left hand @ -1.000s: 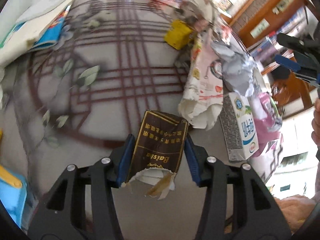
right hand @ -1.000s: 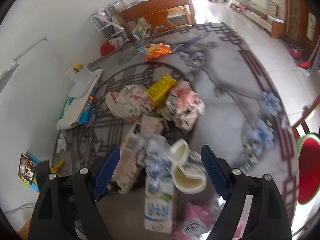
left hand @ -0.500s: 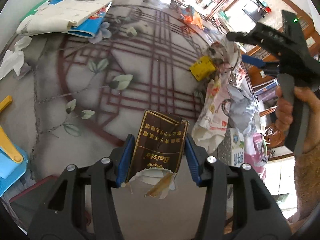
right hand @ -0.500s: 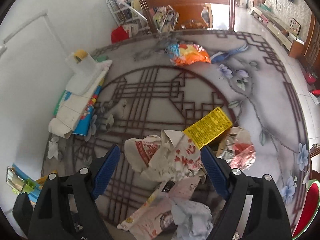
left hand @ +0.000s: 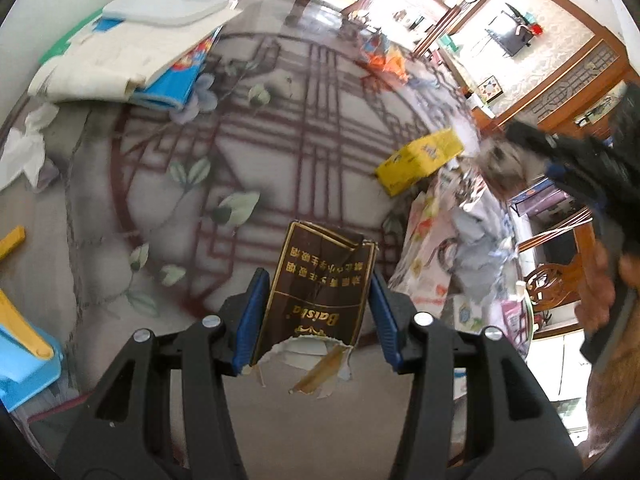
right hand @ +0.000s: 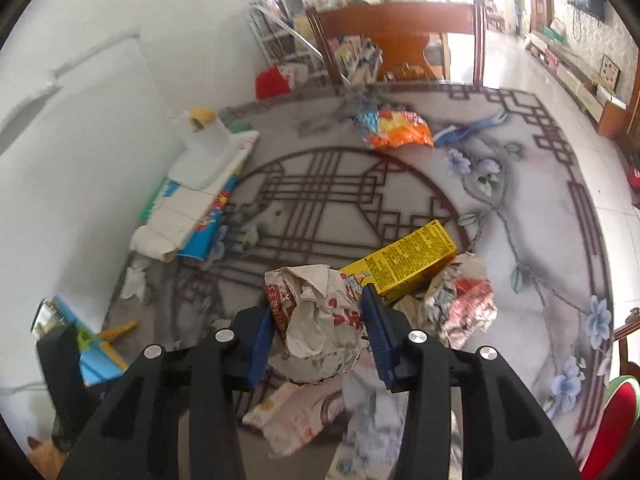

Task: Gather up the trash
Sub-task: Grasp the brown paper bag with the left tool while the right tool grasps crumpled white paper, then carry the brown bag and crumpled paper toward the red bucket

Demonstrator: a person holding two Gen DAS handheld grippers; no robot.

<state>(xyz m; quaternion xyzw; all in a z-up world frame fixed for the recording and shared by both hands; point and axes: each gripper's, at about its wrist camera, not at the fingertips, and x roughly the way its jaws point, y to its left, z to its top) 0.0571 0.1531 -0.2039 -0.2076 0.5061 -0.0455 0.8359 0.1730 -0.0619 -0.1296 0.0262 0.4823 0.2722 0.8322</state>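
My left gripper (left hand: 318, 300) is shut on a torn dark brown Baisha cigarette pack (left hand: 320, 280), held above the patterned table (left hand: 280, 140). My right gripper (right hand: 318, 332) has closed around a crumpled red-and-white paper wrapper (right hand: 320, 316) on the trash pile. A yellow box (right hand: 400, 260) lies just behind it and shows in the left wrist view (left hand: 420, 160) too. A crumpled red-and-grey wrapper (right hand: 464, 300) sits to the right. An orange snack bag (right hand: 396, 128) lies at the far side. The right gripper appears blurred at the right of the left wrist view (left hand: 580, 160).
Folded papers and a blue booklet (right hand: 200, 208) with a white roll (right hand: 204, 136) lie at the left by the wall. White tissue (left hand: 24, 152) lies near the left edge. A wooden chair (right hand: 400, 36) stands beyond the table. More flattened wrappers (right hand: 304, 412) lie under my right gripper.
My right gripper moved forward over the pile and closed from wide open onto the crumpled red-and-white wrapper. My left gripper kept hold of the cigarette pack and swung its view leftward.
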